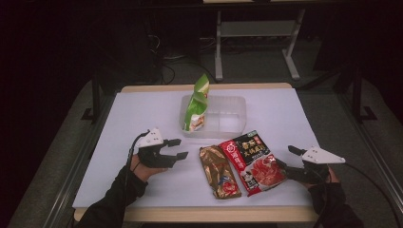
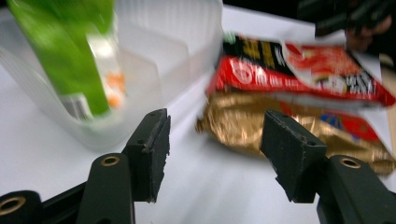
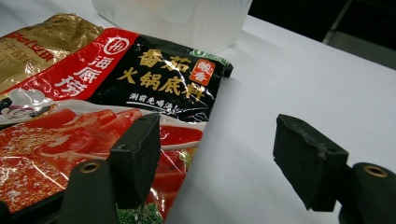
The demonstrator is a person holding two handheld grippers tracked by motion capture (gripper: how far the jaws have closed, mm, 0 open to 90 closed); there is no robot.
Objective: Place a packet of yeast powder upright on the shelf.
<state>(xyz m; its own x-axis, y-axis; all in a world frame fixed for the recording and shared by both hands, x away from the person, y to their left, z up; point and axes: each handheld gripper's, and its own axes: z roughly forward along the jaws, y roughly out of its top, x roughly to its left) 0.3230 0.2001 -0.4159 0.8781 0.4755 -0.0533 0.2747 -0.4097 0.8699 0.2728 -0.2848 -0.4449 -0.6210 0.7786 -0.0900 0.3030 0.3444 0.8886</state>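
My left fingers (image 1: 177, 148) stand wide and empty over the white bench (image 1: 142, 114), aimed at the gold pouch (image 1: 219, 172) lying flat beside the red-and-black soup-base pouch (image 1: 253, 162) — both look soft, slick and crinkly, best pinched at a sealed edge. My right fingers (image 1: 286, 156) — also parted, holding nothing — rest low at the red pouch's far edge.

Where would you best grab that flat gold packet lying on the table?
Probably its near left edge, coming in low from the left gripper side. The gold packet lies flat, and its right side is overlapped by the red and black pouch, so only the left edge is free to pinch.
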